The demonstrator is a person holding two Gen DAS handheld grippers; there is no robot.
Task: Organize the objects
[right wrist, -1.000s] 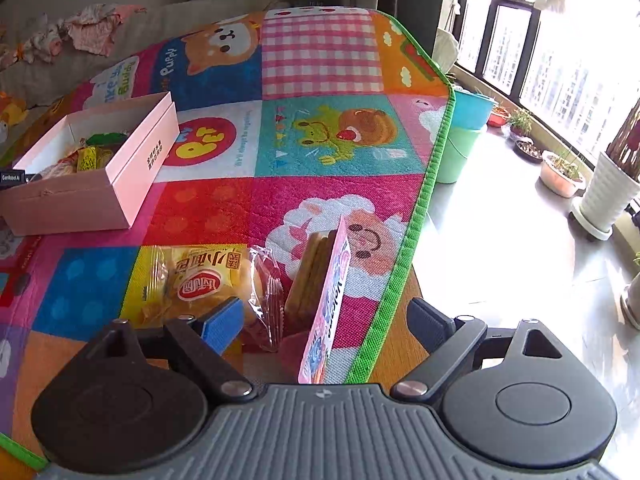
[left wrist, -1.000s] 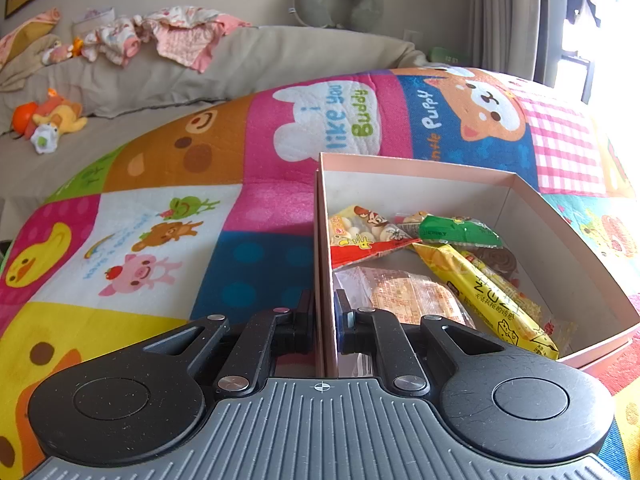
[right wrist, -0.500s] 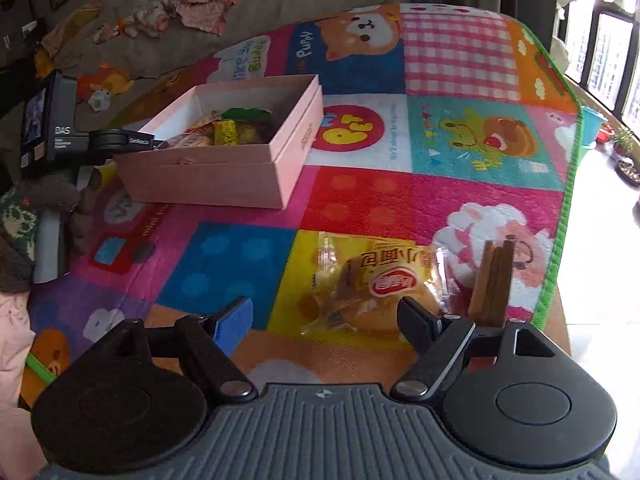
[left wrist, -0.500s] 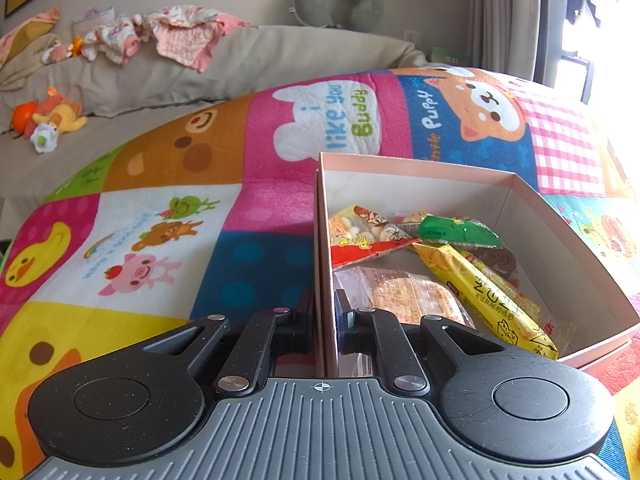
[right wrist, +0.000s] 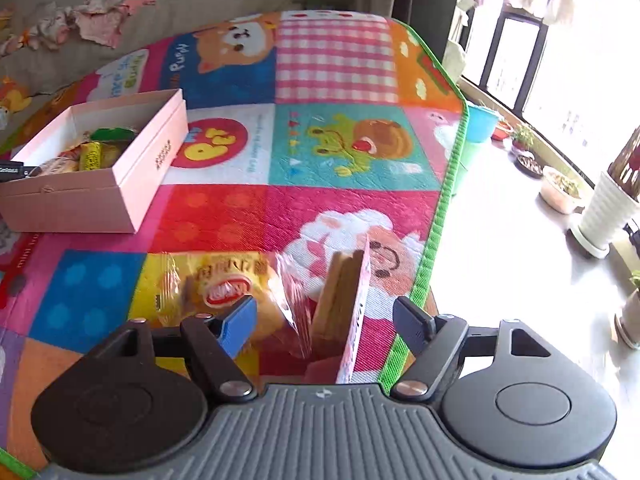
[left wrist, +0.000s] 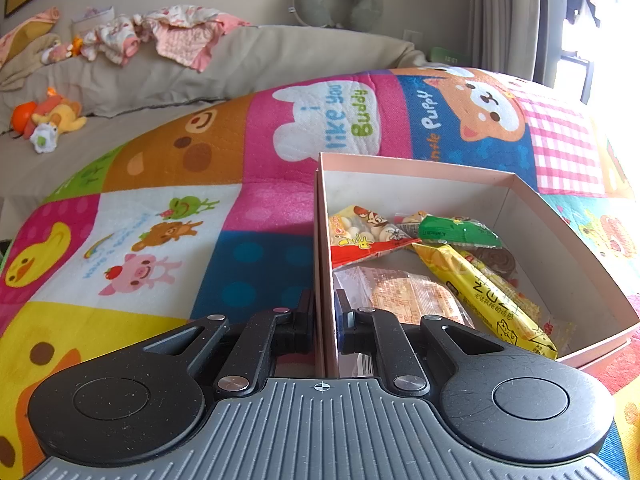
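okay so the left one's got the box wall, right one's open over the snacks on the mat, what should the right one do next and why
Probably close the right gripper on the upright biscuit pack: that pack stands between its open fingers, with the yellow cake packet just left. The left gripper is clamped on the pink box wall, steadying it.

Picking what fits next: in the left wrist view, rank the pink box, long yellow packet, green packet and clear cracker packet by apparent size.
1. pink box, easily largest.
2. long yellow packet.
3. clear cracker packet, though the jaws partly hide it and it lies nearest, so its place is unsure.
4. green packet, smallest-looking, but also farther away.
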